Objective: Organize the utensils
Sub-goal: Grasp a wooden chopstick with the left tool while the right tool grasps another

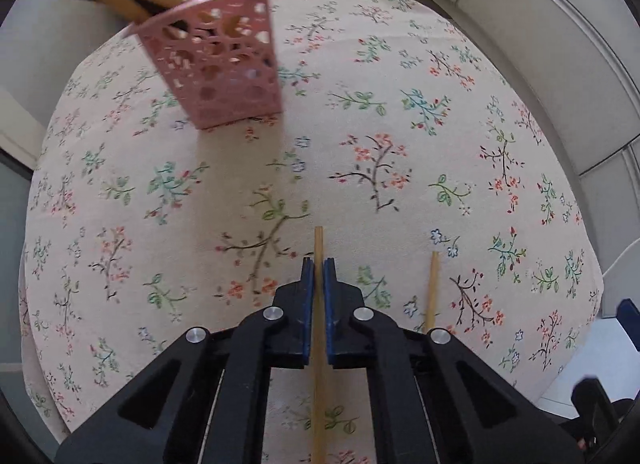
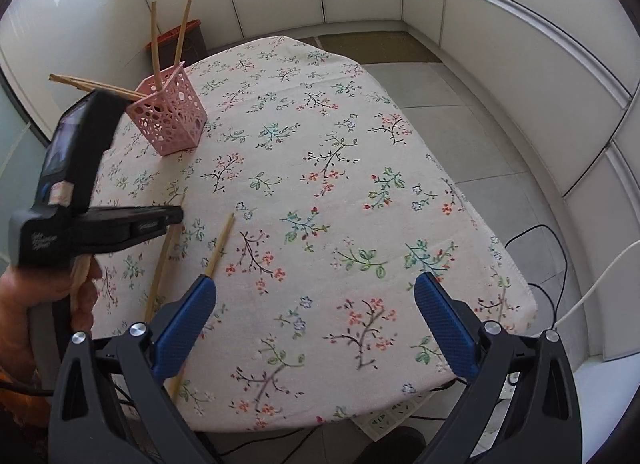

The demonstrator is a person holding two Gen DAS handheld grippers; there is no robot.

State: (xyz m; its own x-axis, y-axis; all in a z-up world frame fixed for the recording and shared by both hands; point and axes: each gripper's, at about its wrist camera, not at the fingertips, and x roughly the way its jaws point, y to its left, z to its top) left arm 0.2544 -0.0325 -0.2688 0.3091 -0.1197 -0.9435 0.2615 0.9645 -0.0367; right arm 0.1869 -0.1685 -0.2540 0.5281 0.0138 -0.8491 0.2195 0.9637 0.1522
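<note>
**Chopstick pinched, second one waiting**

Left gripper (image 1: 319,264) clamped narrow on a chopstick (image 1: 319,242), blue pads (image 1: 307,276) pressing either side near its far end, tip poking just past them. Lying on the floral cloth (image 1: 400,64), lengthwise along the gripper, running back under the gripper and off the bottom edge. Second chopstick (image 1: 431,288) just to the right, roughly parallel, untouched. Pink basket (image 1: 224,64) well ahead, several sticks already leaning in it.

Right gripper (image 2: 316,304) spread wide, nothing between the pads, hovering above the cloth near that second chopstick.

Likely light, stiff, thin and smooth: prone to pivoting or slipping in a pinch so close to one end. Better held nearer the middle, squarely across the pads, for a steady carry and a clean drop into the basket.

Hard to make out: whether the held stick is off the cloth yet; its near end, cut off. Basket blurred in the left view, its contents uncountable there.
</note>
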